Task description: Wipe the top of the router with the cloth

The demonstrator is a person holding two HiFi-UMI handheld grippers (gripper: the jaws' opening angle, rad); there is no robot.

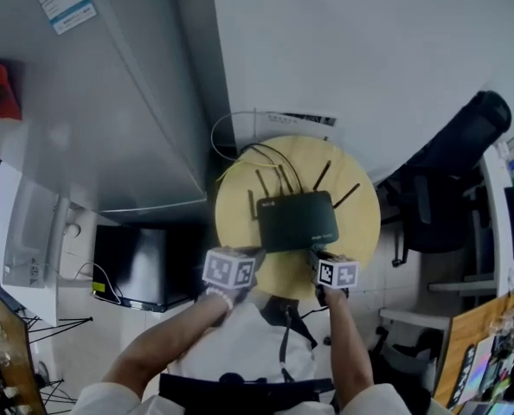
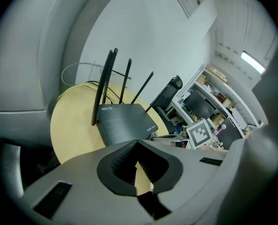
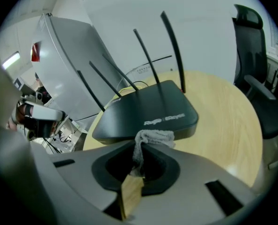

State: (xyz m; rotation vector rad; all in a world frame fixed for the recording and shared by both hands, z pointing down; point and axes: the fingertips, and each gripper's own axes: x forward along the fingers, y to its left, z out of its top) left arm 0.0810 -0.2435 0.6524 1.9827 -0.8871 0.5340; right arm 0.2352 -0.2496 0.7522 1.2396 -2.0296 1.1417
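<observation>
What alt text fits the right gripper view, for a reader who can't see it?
The right gripper has its jaws shut on a pale grey cloth, close in front of a black router with raised antennas on a round wooden table. A black office chair stands at the right.
</observation>
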